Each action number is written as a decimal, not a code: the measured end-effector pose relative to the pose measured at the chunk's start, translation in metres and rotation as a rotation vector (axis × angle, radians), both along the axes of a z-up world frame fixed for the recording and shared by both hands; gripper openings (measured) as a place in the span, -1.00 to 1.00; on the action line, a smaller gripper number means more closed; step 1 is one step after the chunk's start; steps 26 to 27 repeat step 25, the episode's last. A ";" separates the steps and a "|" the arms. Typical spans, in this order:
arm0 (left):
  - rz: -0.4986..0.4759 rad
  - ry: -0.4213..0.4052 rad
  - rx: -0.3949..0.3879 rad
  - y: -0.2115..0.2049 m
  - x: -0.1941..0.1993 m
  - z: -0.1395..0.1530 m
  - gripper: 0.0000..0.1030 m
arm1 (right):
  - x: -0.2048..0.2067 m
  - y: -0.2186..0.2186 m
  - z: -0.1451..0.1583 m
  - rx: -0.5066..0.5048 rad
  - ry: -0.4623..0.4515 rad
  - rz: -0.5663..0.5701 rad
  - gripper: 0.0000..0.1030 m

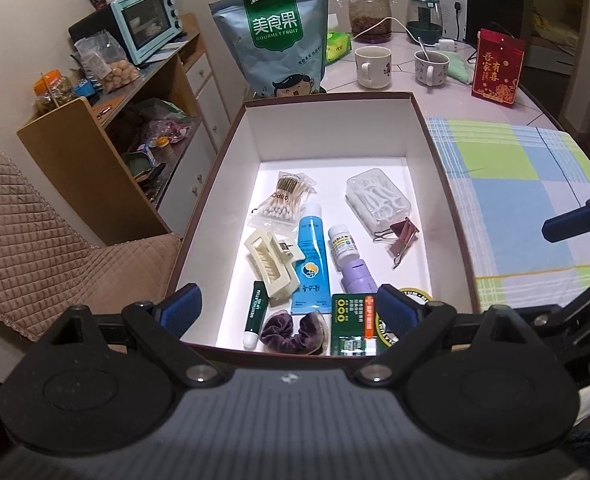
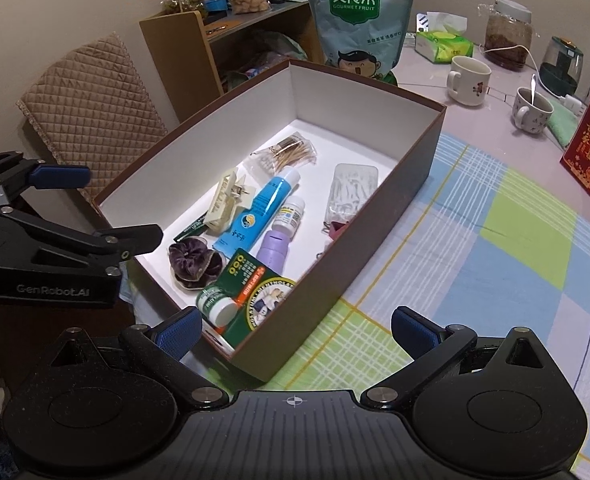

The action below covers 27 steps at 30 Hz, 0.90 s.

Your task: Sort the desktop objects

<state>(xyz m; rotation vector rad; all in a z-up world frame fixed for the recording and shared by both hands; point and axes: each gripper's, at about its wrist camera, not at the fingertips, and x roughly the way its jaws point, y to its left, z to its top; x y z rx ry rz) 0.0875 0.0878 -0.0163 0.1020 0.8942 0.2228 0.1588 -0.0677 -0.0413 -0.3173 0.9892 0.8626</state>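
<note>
Both claws are wide open and empty. The left claw (image 1: 287, 304) hovers at lower frame over the box (image 1: 231, 152), nearest the blue tube (image 1: 313, 264), whose long axis runs away from it. The right claw (image 2: 295, 332) sits beside the box's near corner.

Pale table (image 2: 447, 100), near part covered by a blue-green checked cloth (image 2: 475, 240). Brown open box (image 2: 375, 216) sits at the cloth's left edge. Beyond on bare top: snack bag (image 1: 271, 36), two mugs (image 1: 373, 66), red envelope (image 1: 497, 68), tissue pack (image 2: 445, 46), jar (image 2: 509, 34).
</note>
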 end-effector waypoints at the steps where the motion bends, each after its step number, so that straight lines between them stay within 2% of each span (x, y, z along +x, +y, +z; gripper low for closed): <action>1: 0.006 -0.001 0.002 -0.003 -0.001 0.000 0.79 | 0.001 -0.002 0.000 0.000 -0.001 0.005 1.00; 13: 0.084 0.015 0.017 -0.037 -0.013 -0.003 0.79 | 0.005 -0.027 -0.004 0.000 -0.002 0.071 1.00; 27: 0.190 -0.002 0.051 -0.060 -0.026 -0.003 0.76 | 0.009 -0.041 -0.005 0.025 -0.014 0.177 1.00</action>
